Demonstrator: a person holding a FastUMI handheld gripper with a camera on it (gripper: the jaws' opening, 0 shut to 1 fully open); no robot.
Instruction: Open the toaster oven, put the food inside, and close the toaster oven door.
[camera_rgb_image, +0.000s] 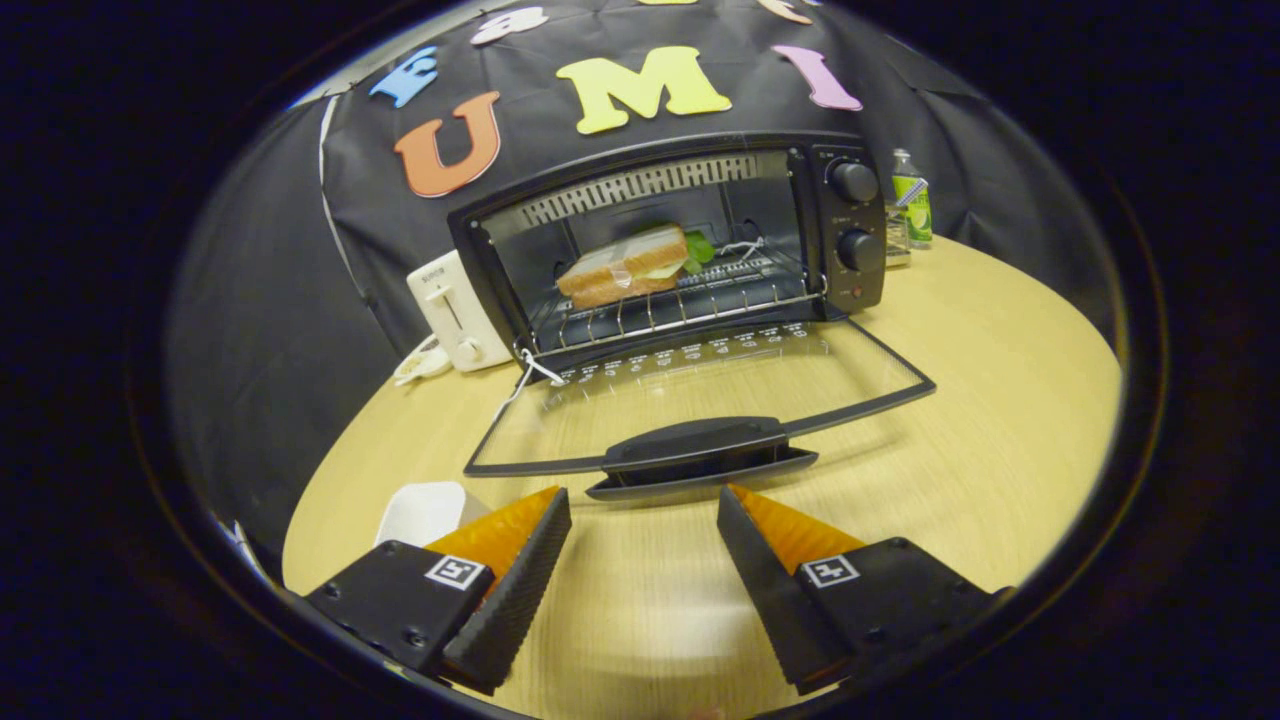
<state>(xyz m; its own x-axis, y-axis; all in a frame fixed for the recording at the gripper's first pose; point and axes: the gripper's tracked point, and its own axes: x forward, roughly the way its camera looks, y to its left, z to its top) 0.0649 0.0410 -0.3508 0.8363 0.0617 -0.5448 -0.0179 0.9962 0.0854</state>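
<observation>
Fingers first: your gripper (645, 500) sits low over the table (1000, 420) with its two fingers spread wide and nothing between them, only bare wood. You carry no food now. Just beside the left finger, toward the table's near left edge, lies a white dish (425, 510); whether anything is on it, you cannot tell.

Just ahead of the fingertips is the door handle (700, 455), and the glass door (700, 395) it belongs to lies folded down flat over the table, fully open. Beyond it stands the toaster oven (850, 215) near the far edge, and on its wire rack (690, 300) rests the sandwich (625, 265), well inside the cavity, with a green leaf showing at its right end.

So, judged from how things lie, you have two steps done: the door is open and the food is in. What is left is the closing. Your fingers line up with the handle but do not touch it yet.

Left of the oven stands a white toaster (455, 310); right of it, a green bottle (912, 205).
</observation>
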